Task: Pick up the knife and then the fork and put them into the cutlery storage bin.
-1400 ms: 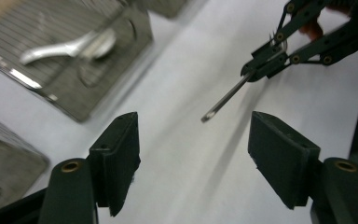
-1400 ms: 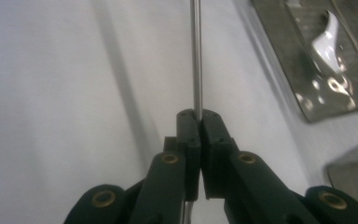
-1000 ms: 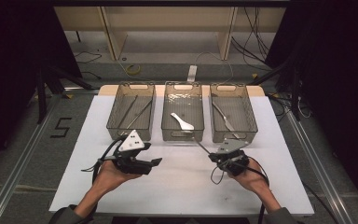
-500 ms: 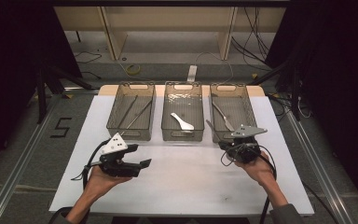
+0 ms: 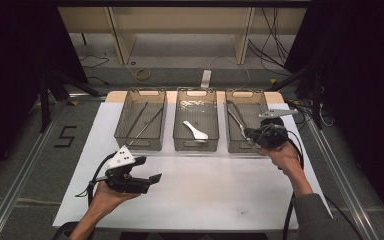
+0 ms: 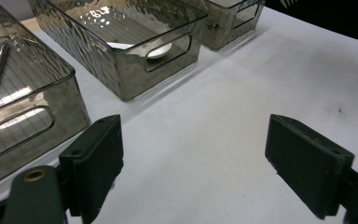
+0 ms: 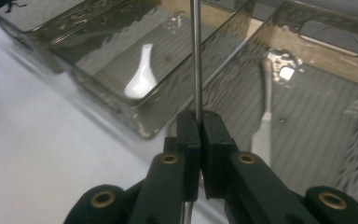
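Broadly, a white surface (image 5: pixel 205 190) carries three clear, tinted bins set side by side along its far edge. The left bin (image 5: pixel 141 120) holds thin metal rods lying aslant. The middle bin (image 5: pixel 196 120) holds a white spoon (image 5: pixel 195 130), seen also in the right gripper view (image 7: pixel 142 74). The right bin (image 5: pixel 245 122) has a long utensil with a pale handle (image 7: pixel 265 107) lying in it.

At the near left of the high view, a hand holds the left gripper (image 5: pixel 152 179) low over the bare surface, well short of the bins and pointing toward the right. Its jaws have just been opening and now stand wide apart, with nothing between them; in the left gripper view (image 6: pixel 193 163) only white surface shows in the gap, with the left and middle bins beyond.

The right gripper (image 5: pixel 252 135) is held by the other hand at the front part of the right bin, above its near wall. Its jaws are closed tight on a thin metal rod (image 7: pixel 196 56), which stands straight out past the pads in the right gripper view (image 7: pixel 199 126), running up the picture over the wall between the middle and right bins. Whether the rod's far end touches anything cannot be told.
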A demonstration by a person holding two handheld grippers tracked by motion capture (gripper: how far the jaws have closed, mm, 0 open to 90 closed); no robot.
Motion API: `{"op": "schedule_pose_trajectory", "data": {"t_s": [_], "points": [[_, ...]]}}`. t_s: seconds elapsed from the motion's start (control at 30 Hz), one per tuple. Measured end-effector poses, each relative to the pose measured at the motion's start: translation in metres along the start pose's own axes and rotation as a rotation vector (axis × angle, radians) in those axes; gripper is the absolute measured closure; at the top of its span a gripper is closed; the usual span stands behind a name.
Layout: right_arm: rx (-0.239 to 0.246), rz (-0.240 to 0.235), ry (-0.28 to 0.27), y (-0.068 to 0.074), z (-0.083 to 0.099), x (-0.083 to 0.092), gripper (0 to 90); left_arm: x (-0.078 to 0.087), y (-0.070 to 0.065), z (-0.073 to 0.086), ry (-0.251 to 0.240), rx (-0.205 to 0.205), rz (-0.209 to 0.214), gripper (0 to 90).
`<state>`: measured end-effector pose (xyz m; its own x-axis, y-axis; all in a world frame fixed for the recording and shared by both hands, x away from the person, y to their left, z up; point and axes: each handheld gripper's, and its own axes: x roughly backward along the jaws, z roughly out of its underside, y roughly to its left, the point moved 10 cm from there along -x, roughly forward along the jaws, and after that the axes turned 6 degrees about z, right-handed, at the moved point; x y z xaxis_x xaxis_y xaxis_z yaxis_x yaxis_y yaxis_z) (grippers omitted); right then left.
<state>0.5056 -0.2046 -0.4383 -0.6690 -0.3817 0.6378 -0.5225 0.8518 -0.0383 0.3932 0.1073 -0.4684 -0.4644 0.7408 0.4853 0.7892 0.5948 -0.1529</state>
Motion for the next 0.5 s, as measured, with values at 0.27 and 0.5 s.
{"op": "schedule_pose_trajectory", "data": {"t_s": [0.27,0.5], "points": [[-0.034,0.074,0.025,-0.034,-0.024,-0.016,88.0,0.001,0.0,0.0,-0.007,-0.003,-0.003,16.2],[-0.029,0.14,0.078,-0.055,-0.03,-0.036,87.9,0.0,-0.001,0.0,-0.006,-0.006,-0.005,15.9]]}}
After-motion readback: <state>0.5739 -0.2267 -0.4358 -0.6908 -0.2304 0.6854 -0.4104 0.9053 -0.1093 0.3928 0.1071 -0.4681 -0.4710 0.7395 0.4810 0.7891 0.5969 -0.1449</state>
